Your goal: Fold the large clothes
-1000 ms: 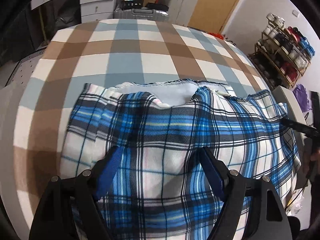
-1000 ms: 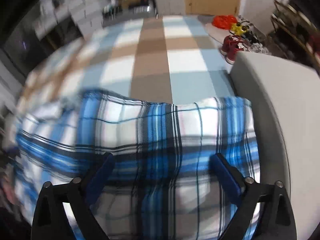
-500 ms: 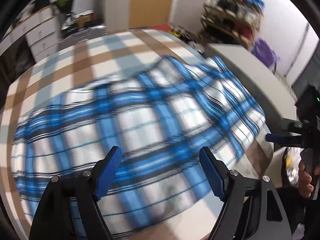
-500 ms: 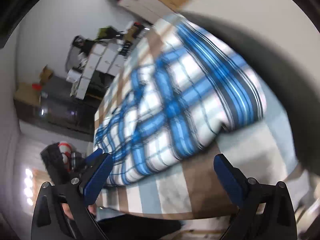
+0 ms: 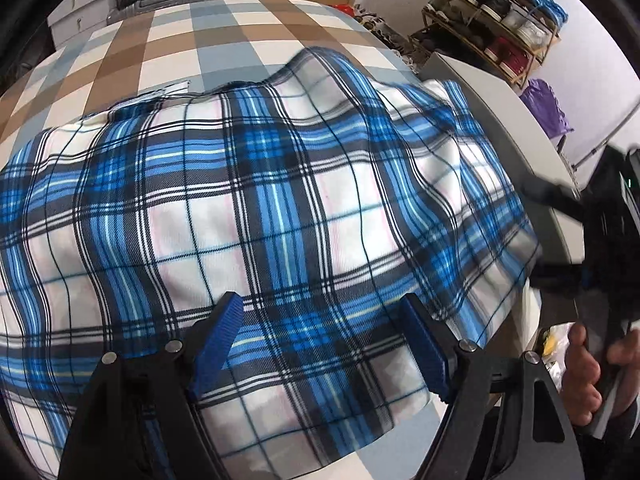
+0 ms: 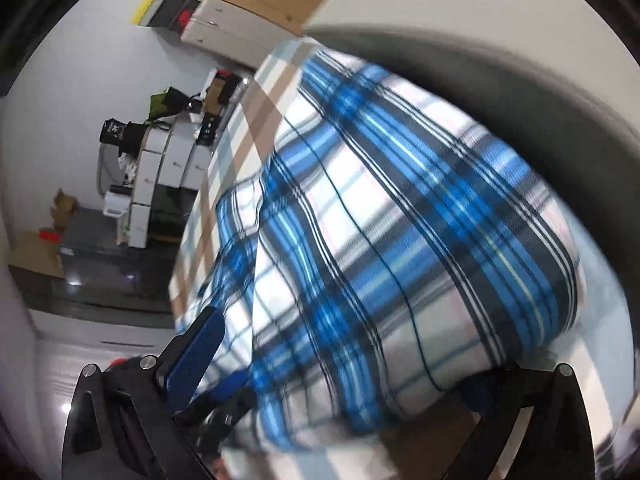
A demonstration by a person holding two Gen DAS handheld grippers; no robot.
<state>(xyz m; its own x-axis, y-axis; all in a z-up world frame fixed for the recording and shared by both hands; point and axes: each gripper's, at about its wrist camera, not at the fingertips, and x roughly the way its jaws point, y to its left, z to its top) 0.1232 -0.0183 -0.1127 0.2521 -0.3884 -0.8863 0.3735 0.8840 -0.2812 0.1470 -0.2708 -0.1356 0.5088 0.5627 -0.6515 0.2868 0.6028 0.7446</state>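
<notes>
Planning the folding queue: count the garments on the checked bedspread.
1: the blue plaid garment, spread over the near end of the checked bedspread. More may be hidden beneath it.

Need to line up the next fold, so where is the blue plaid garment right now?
In the left wrist view the blue plaid garment lies spread on the checked bedspread, just beyond the left gripper.

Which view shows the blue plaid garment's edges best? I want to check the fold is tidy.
The left wrist view: the blue plaid garment is sharp there, its far edge and right corner clear against the checked bedcover. The right wrist view shows it tilted, motion-blurred and partly cut off.
</notes>
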